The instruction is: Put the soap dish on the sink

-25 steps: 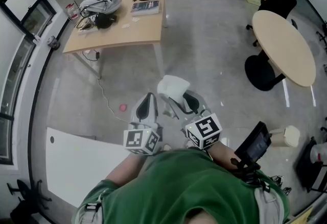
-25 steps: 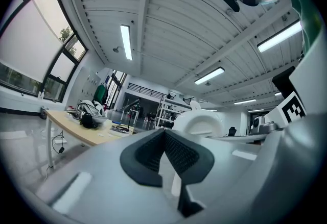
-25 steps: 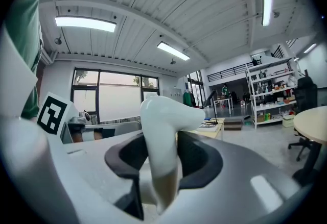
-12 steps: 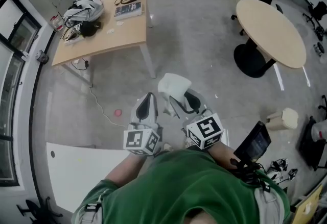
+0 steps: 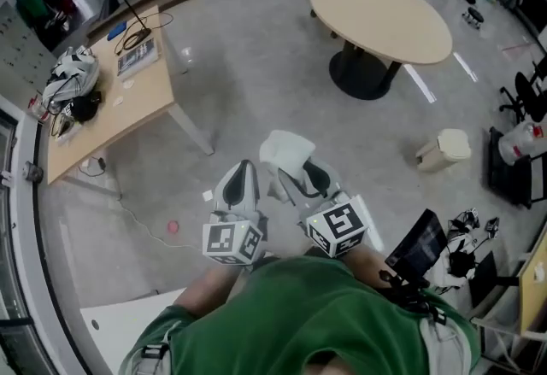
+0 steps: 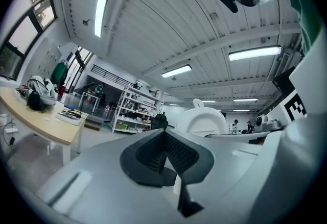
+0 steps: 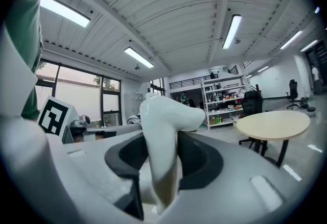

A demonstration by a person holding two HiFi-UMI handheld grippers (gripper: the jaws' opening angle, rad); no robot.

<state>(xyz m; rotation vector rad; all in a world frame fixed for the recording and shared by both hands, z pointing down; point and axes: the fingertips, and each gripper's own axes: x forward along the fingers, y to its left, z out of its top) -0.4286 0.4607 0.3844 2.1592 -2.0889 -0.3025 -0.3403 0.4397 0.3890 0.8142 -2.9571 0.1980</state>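
Observation:
The white soap dish (image 5: pixel 286 153) stands on edge between the pads of my right gripper (image 5: pixel 301 175), which is shut on it. In the right gripper view the soap dish (image 7: pixel 164 131) fills the gap of that gripper (image 7: pixel 163 167) and rises above the jaws. My left gripper (image 5: pixel 243 170) is held level beside it on the left, apart from the dish. In the left gripper view the dark pads of the left gripper (image 6: pixel 164 141) meet with nothing between them, and the soap dish (image 6: pixel 205 120) shows to the right. No sink is in view.
Both grippers hang over bare grey floor. A round beige table (image 5: pixel 380 19) stands ahead to the right, a rectangular wooden desk (image 5: pixel 107 108) with bags and a book to the left. A small bin (image 5: pixel 442 149) sits right, a white tabletop corner (image 5: pixel 111 326) near left.
The whole view has swung right: the wooden desk slid to the left and the round table came to the top centre. Both grippers keep their hold and spacing in front of the body.

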